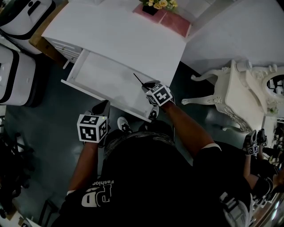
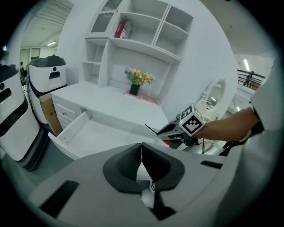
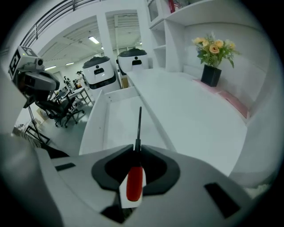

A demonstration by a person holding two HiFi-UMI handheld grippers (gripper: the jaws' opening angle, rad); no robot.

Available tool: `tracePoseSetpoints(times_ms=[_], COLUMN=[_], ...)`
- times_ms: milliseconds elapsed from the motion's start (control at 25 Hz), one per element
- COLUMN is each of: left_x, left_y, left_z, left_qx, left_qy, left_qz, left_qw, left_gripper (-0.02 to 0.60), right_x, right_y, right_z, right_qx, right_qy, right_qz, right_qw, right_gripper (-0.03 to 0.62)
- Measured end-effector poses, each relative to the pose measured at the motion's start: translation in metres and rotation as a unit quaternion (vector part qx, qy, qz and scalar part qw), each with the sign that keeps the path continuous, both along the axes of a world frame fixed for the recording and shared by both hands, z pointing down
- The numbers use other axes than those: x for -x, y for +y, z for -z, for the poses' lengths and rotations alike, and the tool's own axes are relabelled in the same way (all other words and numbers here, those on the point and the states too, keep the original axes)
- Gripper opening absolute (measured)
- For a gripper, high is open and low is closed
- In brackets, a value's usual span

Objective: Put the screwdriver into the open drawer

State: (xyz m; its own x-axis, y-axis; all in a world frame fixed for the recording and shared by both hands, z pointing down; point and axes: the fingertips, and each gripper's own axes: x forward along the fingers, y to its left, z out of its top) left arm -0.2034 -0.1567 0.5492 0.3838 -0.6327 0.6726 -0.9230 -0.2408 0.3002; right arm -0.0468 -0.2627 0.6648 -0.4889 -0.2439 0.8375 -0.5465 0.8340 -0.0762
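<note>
The screwdriver (image 3: 135,182) has a red handle and a thin dark shaft (image 1: 138,80). My right gripper (image 3: 136,153) is shut on it near the front of the handle, and the shaft points out ahead of the jaws. In the head view my right gripper (image 1: 149,85) hangs over the right end of the open white drawer (image 1: 95,73), and the screwdriver tip is above the drawer's inside. My left gripper (image 1: 104,105) is in front of the drawer's front panel, jaws shut with nothing between them (image 2: 142,160). The left gripper view also shows the right gripper (image 2: 171,130) above the drawer (image 2: 84,131).
On the white desk top (image 1: 120,31) at the back stand a flower pot (image 1: 158,4) and a pink mat (image 1: 167,20). White machines (image 1: 17,73) stand to the left. An ornate white chair (image 1: 237,95) is at the right. The person's shoes (image 1: 124,125) are on the dark floor below the drawer.
</note>
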Motion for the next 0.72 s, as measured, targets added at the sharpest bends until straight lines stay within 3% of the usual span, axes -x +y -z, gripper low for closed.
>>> tracePoseSetpoints(times_ms=[720], left_x=[-0.006], left_y=[0.011], left_z=[-0.009], left_qx=[0.013], left_qy=[0.001], left_qz=[0.004], left_qw=[0.9999], left_gripper=[0.016], right_x=[0.024], right_y=[0.014], right_z=[-0.041], right_qx=[-0.005], right_qy=[0.073], right_qz=[0.104], right_qw=[0.992], right_gripper=[0.061])
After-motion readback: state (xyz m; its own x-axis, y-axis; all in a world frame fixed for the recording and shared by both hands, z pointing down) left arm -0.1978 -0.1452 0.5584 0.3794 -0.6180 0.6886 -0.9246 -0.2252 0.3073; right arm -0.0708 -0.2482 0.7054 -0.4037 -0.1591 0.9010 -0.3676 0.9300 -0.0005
